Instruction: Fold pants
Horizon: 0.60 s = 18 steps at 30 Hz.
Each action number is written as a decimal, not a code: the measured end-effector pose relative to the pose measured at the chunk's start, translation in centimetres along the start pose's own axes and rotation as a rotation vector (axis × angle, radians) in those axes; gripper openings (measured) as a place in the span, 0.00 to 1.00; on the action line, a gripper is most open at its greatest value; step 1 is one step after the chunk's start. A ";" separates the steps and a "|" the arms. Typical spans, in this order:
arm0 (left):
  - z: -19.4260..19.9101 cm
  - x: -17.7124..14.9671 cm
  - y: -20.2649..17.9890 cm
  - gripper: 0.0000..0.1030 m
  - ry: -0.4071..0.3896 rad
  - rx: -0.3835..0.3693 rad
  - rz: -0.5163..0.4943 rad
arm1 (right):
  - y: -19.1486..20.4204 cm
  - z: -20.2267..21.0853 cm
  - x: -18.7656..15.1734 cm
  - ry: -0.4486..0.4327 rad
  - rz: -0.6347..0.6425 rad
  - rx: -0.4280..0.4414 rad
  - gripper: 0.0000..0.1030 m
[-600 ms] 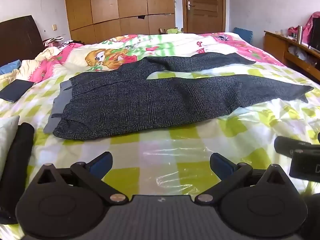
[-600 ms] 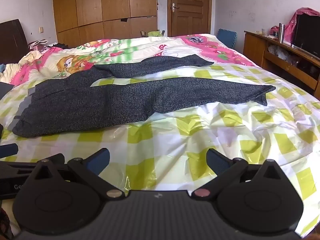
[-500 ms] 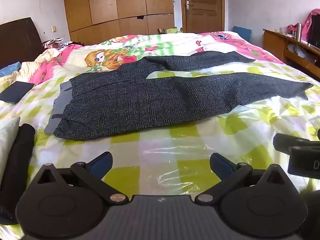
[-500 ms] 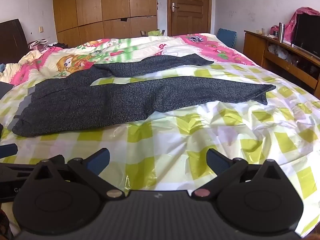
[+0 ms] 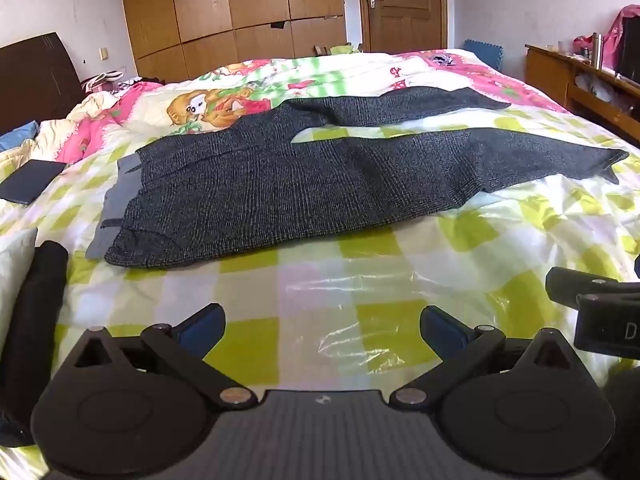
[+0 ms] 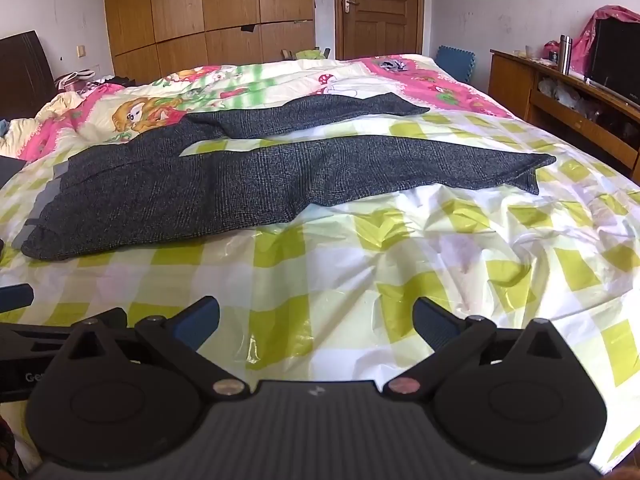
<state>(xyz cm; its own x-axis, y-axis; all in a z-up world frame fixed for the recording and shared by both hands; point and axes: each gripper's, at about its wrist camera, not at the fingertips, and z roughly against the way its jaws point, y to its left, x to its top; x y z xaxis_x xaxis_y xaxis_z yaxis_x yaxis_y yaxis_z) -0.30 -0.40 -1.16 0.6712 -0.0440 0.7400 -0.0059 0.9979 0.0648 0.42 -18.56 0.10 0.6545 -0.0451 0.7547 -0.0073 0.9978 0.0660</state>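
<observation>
Nearest in the left wrist view, the left gripper [image 5: 322,330] is hanging with its jaws spread wide and nothing between the blue fingertips [image 5: 204,322] — only the glossy green-and-white checked sheet [image 5: 320,280] is showing through the gap. To its right, part of the other tool's black body is poking into the picture. In the right wrist view the right gripper [image 6: 316,320] is likewise standing fully spread and empty, tilting down over the same shiny sheet, which is creasing and catching the light just ahead of it.

At the left edge of the left view, a dark rolled cloth [image 5: 36,312] is lying beside a pale pillow [image 5: 14,264].

Farther along, well apart from both tools, the pants [image 5: 304,184] are lying flat and unfolded across the bed. The waistband with its grey lining is sitting toward the left, and the two legs are running off to the right; the nearer leg is ending in a slightly turned-up hem [image 6: 528,178], while the farther leg is angling away so the legs are forming an open V.

A flat dark object [image 5: 30,182] is resting on the sheet to the left of the waistband. Beyond the pants, a pink and green cartoon quilt [image 5: 256,92] is covering the far half of the bed.

At the back, a wooden wardrobe [image 6: 208,12] and a wooden door [image 6: 378,8] are standing against the wall, and a wooden cabinet [image 6: 560,96] is running along the right side.
</observation>
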 end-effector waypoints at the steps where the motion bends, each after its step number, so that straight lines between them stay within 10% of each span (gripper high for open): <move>1: -0.1 0.0 0.0 1.00 0.002 -0.001 0.002 | -0.1 -0.2 -0.1 0.004 -0.002 0.000 0.99; 18: -0.5 -0.5 0.6 1.00 0.025 -0.011 0.016 | 0.4 -0.6 -0.6 0.020 0.019 0.005 0.99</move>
<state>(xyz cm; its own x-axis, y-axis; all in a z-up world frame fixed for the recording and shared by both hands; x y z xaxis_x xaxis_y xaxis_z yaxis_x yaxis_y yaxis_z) -0.26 0.26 -1.79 0.6890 -0.0274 0.7242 -0.0088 0.9989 0.0461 0.52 -18.06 -0.69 0.6691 -0.0249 0.7428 -0.0235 0.9982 0.0547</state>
